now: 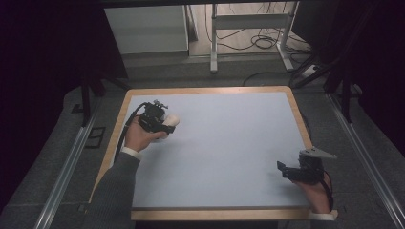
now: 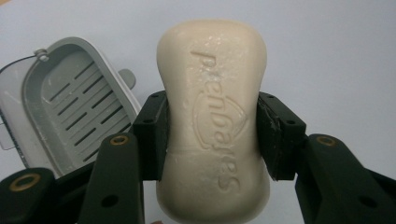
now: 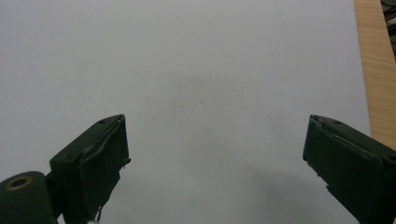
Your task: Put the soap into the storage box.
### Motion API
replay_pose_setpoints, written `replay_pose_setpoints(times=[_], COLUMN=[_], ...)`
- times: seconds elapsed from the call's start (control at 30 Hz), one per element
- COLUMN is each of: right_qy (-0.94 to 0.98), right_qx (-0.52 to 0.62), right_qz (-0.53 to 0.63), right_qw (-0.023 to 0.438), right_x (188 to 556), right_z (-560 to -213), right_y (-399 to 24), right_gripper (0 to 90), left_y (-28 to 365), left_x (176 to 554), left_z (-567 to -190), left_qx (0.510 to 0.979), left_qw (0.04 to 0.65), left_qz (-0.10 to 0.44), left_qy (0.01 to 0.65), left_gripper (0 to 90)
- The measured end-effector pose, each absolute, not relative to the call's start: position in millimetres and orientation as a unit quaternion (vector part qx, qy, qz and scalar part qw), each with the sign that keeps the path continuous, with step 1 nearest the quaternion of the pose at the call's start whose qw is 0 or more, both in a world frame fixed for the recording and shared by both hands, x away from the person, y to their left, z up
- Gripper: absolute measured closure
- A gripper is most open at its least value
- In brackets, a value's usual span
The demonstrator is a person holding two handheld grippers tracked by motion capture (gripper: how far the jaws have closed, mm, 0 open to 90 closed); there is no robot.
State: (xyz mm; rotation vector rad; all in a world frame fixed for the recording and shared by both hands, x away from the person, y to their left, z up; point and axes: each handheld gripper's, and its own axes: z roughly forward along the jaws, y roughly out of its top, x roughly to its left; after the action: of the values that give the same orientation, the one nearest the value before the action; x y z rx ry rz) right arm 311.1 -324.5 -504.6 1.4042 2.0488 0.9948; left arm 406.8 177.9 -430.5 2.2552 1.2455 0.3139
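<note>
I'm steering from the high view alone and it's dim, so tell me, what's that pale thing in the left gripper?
Observer: A cream bar of soap, clamped by its narrow middle in the left gripper.
Operator: Anything near it?
Observer: A grey slotted soap dish lies open beside it on the table's blue surface.
Operator: And the right gripper?
Observer: The right gripper is open, with nothing but bare surface between its jaws.

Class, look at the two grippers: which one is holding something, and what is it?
The left gripper, clamped on the cream soap bar at its waist; the right gripper stands open over bare table.
</note>
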Motion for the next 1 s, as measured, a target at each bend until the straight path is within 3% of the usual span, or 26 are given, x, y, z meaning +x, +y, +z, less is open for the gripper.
replay_pose_setpoints(times=[1.0], right_qy=[0.745], right_qx=[0.511], right_qz=[0.363], right_qw=[0.229], right_x=[311], right_z=[-504], right_y=[-325], right_gripper=[6.5], left_y=[203], left_x=[437], left_z=[-445], left_qx=[0.810], left_qw=[0.252], left_qz=[0.125], left_qy=[0.515], left_gripper=[49.7])
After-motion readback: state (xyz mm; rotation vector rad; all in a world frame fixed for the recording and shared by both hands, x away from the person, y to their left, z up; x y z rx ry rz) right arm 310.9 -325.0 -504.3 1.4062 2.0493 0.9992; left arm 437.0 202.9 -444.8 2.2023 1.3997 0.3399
